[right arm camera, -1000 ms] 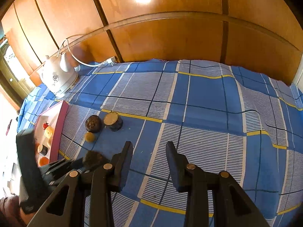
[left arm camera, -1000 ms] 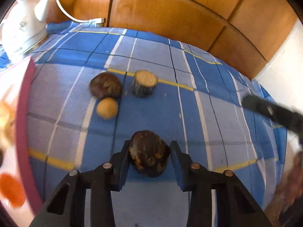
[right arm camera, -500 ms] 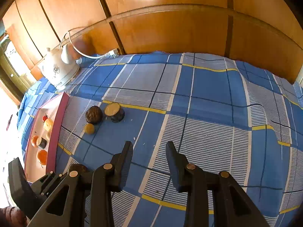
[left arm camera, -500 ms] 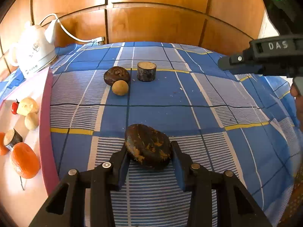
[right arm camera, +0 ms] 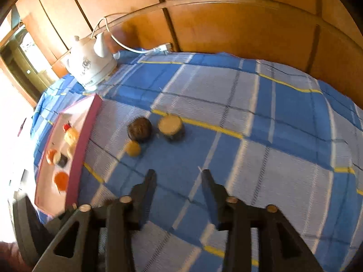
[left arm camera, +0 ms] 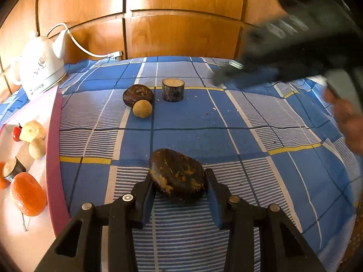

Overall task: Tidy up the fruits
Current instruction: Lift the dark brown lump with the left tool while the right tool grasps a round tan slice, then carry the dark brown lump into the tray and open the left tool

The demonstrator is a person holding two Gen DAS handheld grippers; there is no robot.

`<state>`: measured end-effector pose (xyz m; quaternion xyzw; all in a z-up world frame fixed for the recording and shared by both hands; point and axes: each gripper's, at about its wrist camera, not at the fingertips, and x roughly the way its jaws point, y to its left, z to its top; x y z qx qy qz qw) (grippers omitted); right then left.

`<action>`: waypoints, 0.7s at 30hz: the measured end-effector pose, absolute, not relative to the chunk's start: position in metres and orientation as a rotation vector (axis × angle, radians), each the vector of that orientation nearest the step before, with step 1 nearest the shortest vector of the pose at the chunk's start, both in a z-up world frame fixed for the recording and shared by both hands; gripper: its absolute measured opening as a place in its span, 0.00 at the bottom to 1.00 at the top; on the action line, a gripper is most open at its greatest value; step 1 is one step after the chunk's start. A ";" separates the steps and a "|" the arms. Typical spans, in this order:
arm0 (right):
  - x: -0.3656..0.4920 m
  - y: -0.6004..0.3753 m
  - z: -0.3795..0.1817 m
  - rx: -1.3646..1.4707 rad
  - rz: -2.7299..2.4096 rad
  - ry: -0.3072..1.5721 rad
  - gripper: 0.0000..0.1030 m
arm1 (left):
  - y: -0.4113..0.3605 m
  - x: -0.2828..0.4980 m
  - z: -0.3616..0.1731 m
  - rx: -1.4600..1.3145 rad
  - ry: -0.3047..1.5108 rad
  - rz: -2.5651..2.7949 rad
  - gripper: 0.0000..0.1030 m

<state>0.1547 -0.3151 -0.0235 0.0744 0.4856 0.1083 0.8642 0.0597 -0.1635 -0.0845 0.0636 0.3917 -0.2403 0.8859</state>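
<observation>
Left gripper (left arm camera: 179, 191), fingers clamped across the flanks of a dark, scuffed fruit (left arm camera: 177, 178) above the checked cloth (left arm camera: 261, 122); it looks firm, rough-skinned and light. Right gripper (right arm camera: 179, 181), fingers opening, nothing between them. The right view alone shows the pink tray (right arm camera: 85, 133) whole.

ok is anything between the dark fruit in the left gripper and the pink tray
Nothing visible. The dark fruit sits between the left gripper pads, and only bare checked cloth lies between it and the pink tray rim.
</observation>
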 end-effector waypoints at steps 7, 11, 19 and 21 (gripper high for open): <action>0.213 -0.284 -0.037 0.108 0.178 1.049 0.50 | -0.161 0.062 -0.086 0.119 0.811 -0.509 0.40; 0.232 -0.272 -0.061 0.080 0.176 1.145 0.42 | -0.160 0.062 -0.086 0.112 0.809 -0.514 0.40; 0.194 -0.286 -0.052 -0.007 0.196 1.141 0.35 | -0.159 0.064 -0.088 0.110 0.807 -0.517 0.40; 0.174 -0.293 -0.051 -0.028 0.208 1.159 0.35 | -0.159 0.065 -0.088 0.110 0.809 -0.518 0.40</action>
